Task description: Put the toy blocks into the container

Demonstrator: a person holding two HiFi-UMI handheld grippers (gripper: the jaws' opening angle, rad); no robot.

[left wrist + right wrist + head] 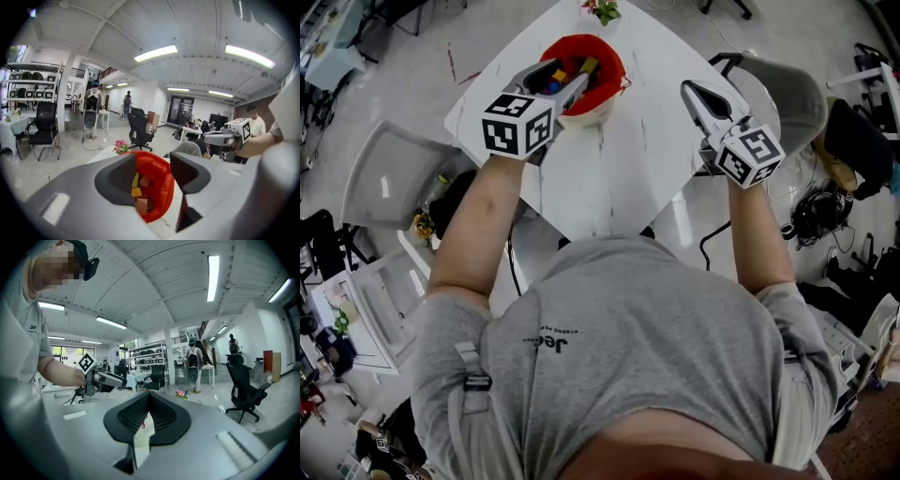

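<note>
Toy blocks [137,192], yellow and orange, lie in the red container [614,64]; left claw [568,72] released, right claw [687,89] clenched.

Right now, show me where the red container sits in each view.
Head view: red container top centre, partly behind the left tongs.
Left gripper view: low centre, between those open tongs.
Right gripper view: only a pale sliver below the shut right tongs, probably its outer side.
Shared landmark: pink flowers just beyond it.
</note>
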